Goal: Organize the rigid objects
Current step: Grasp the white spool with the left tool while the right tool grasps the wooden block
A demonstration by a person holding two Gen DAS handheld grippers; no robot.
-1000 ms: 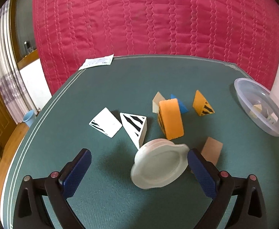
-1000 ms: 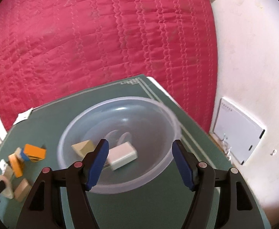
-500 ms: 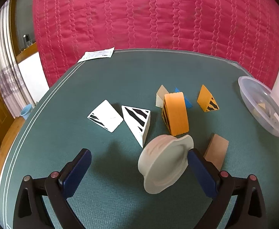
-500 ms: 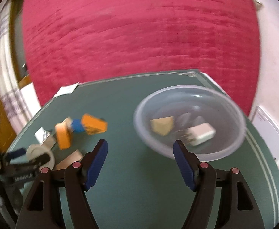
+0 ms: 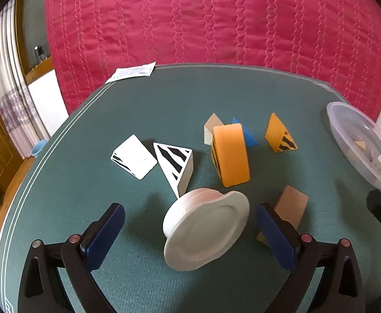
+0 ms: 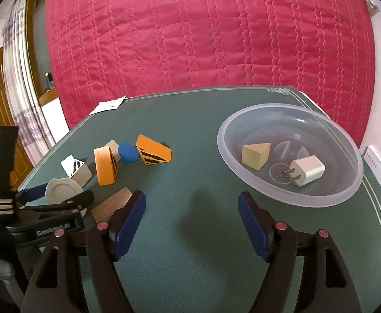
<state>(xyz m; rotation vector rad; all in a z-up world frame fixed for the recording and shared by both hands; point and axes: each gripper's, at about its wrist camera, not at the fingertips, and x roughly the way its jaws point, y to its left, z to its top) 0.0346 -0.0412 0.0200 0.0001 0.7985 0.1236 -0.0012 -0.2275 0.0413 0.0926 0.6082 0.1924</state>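
My left gripper (image 5: 190, 234) is open around a tilted white round lid (image 5: 207, 230) on the green table; the lid lies between the fingers without touching them. Behind it lie a zebra-striped white wedge (image 5: 176, 167), a white striped block (image 5: 134, 156), an orange half-cylinder (image 5: 232, 155), a blue block (image 5: 246, 134), an orange striped wedge (image 5: 279, 137) and a brown block (image 5: 290, 206). My right gripper (image 6: 191, 221) is open and empty above bare table, left of the clear plastic bowl (image 6: 346, 193), which holds a cream wedge (image 6: 255, 155) and a white charger plug (image 6: 306, 170).
A paper slip (image 5: 131, 73) lies at the table's far left edge. A red quilted cover (image 5: 216, 20) hangs behind the table. The bowl (image 5: 341, 120) sits at the right edge in the left wrist view. The left gripper (image 6: 49, 198) shows at the left of the right wrist view.
The right gripper has swung left away from over the bowl and now faces the table's middle. The left gripper has shifted slightly, so the lid sits more centred between its fingers.
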